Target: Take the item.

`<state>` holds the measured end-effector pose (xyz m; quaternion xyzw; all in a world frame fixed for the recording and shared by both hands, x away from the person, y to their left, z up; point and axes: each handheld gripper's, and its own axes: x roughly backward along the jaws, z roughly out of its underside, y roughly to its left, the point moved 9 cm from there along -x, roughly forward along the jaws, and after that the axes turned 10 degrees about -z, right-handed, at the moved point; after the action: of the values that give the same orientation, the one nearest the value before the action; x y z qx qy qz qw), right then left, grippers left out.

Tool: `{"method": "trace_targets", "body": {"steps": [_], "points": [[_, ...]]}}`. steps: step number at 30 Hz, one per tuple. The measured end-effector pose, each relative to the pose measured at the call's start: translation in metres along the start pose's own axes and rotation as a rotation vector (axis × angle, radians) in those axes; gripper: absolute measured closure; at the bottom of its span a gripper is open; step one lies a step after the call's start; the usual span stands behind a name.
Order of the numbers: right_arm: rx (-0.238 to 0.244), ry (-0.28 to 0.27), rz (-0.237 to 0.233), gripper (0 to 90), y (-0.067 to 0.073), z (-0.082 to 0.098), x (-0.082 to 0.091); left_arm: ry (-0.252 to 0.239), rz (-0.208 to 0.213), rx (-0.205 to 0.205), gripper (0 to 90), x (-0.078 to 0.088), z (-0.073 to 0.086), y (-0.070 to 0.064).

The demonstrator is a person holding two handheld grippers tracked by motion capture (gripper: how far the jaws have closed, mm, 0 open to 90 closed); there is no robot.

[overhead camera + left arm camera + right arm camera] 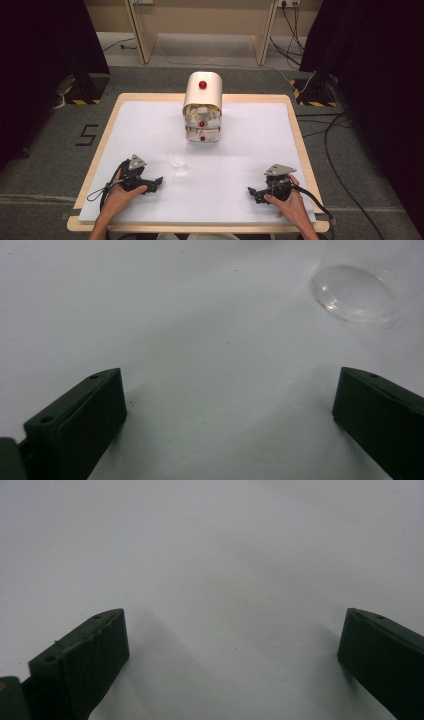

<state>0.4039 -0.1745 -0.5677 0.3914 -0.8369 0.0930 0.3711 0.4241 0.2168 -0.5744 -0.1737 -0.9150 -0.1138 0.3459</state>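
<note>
A clear plastic cup [178, 161] stands upright on the white table [240, 150], a little left of the middle. Its round base [356, 294] appears at the upper right of the left gripper view. My left gripper [159, 181] rests low at the front left, just left of the cup, jaws wide apart with nothing between them [227, 405]. Over at the front right, my right gripper [251, 191] lies on the table, open, with bare white surface between its jaws [232, 645]. A small cream drawer cabinet [202, 106] with red knobs stands at the back centre.
The cabinet's drawers hold white crumpled stuff. Wooden table edges [95, 160] frame the white top. Cables [340, 165] run on the floor at the right, and dark curtains hang at both sides.
</note>
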Motion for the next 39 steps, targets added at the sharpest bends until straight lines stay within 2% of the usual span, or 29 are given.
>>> {"method": "trace_targets", "body": {"steps": [9, 10, 13, 15, 20, 22, 24, 26, 31, 39], "points": [[-0.006, -0.006, 0.002, 3.4, -0.001, -0.001, 0.001, 0.000, 0.000, 0.000, 0.0, 0.000, 0.000, 0.000], [-0.003, -0.009, 0.005, 5.4, -0.001, -0.001, 0.002, 0.000, 0.000, 0.000, 0.0, 0.000, 0.000, 0.000], [0.021, -0.036, 0.000, 22.1, -0.002, -0.005, 0.004, 0.001, 0.000, 0.000, 0.0, 0.000, 0.000, 0.000], [0.004, -0.058, -0.008, 16.1, -0.001, -0.007, 0.004, 0.000, 0.000, 0.000, 0.0, 0.000, 0.000, 0.000], [0.001, -0.118, -0.032, 19.4, 0.001, -0.018, 0.007, 0.001, 0.000, 0.000, 0.0, 0.000, 0.000, 0.000], [0.036, -0.137, -0.012, 20.0, 0.002, -0.027, 0.009, 0.001, 0.000, 0.000, 0.0, 0.000, 0.000, 0.000], [0.068, -0.158, -0.014, 21.5, 0.007, -0.038, 0.008, 0.001, 0.000, 0.000, 0.0, 0.000, 0.000, 0.000], [0.125, -0.173, -0.007, 25.0, 0.013, -0.052, 0.005, 0.000, 0.000, 0.000, 0.0, 0.000, 0.000, 0.000], [0.168, -0.177, -0.020, 26.8, 0.021, -0.068, -0.002, 0.000, 0.000, 0.000, 0.0, 0.000, 0.000, 0.000], [0.201, -0.211, -0.037, 29.4, 0.030, -0.096, -0.012, 0.000, 0.000, 0.000, 0.0, 0.000, 0.000, 0.000]]}}
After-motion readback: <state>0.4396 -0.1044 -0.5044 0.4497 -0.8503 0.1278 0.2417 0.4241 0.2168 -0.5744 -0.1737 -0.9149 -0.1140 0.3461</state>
